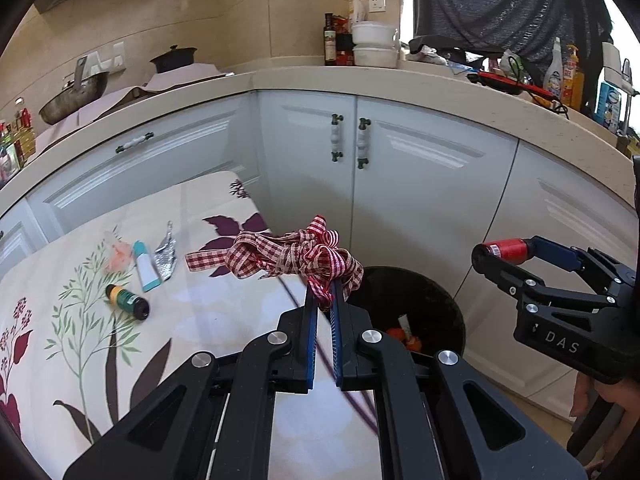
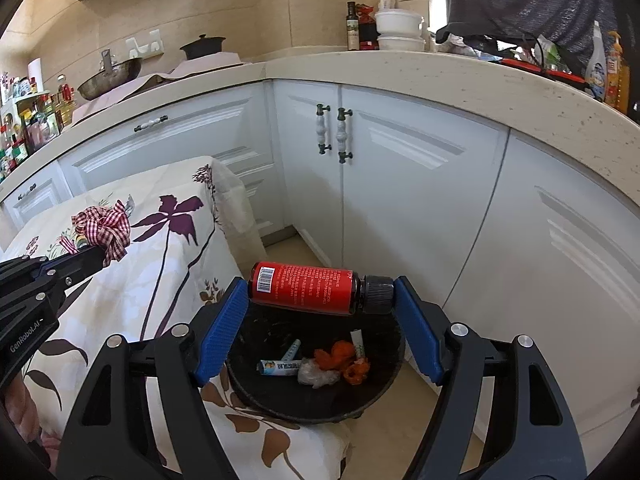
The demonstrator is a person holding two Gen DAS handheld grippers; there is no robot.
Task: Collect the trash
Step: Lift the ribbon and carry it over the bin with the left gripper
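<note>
My left gripper [image 1: 323,292] is shut on a tangled red-and-white checked ribbon [image 1: 296,254], held just above the table's right edge; the same ribbon [image 2: 105,229] shows at the left of the right wrist view. My right gripper [image 2: 320,294] is shut endwise on a red bottle [image 2: 310,288] with a black cap, lying level directly over the round black trash bin [image 2: 248,384]. That bin [image 1: 448,304] holds several scraps, among them orange peel [image 2: 340,356] and a small tube [image 2: 280,368]. A small dark bottle [image 1: 128,300], a teal tube [image 1: 145,266], a foil wrapper [image 1: 166,256] and a pinkish wrapper [image 1: 118,256] lie on the table.
The table wears a floral cloth [image 1: 120,360]. White cabinets [image 1: 400,184] under a beige counter [image 1: 360,76] curve closely behind the bin. A wok [image 1: 74,96], pot, bottles and stacked white bowls [image 1: 374,46] stand on the counter. A person in a dark grey top [image 1: 508,4] stands behind it.
</note>
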